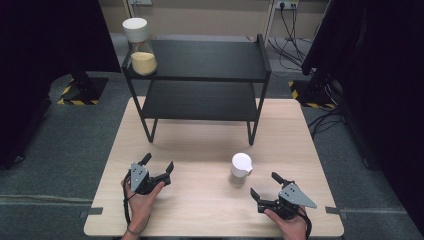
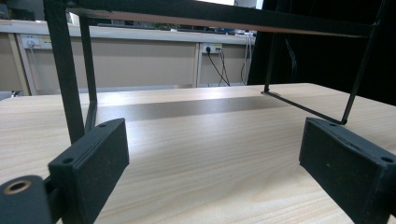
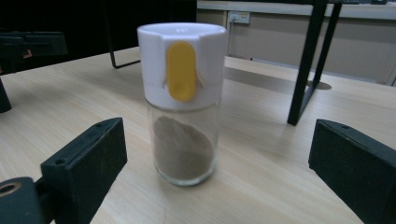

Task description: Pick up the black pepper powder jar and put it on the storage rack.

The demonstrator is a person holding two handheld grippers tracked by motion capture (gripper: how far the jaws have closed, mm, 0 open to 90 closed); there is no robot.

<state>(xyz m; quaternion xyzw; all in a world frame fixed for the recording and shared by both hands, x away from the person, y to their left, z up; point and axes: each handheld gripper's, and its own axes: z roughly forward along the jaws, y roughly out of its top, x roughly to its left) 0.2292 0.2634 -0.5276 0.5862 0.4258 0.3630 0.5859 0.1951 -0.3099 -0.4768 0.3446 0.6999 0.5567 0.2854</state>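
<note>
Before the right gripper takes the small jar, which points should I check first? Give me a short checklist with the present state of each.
1. Right gripper open wider than the jar: ok.
2. Jar upright on the table: ok.
3. Jar lid closed: ok, yellow flap lies flat.
4. Jar centred between the jaws: ok in the right gripper view.
5. Left gripper away from the jar: ok.
6. Lid tight on the glass: cannot tell.

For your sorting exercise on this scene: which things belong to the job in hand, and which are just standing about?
In the job:
- small shaker jar, standing upright between the open right claw
- right claw

Standing about:
- black two-tier shelf
- big jar of yellow grains on its top tier
- left claw, open, holding nothing
</note>
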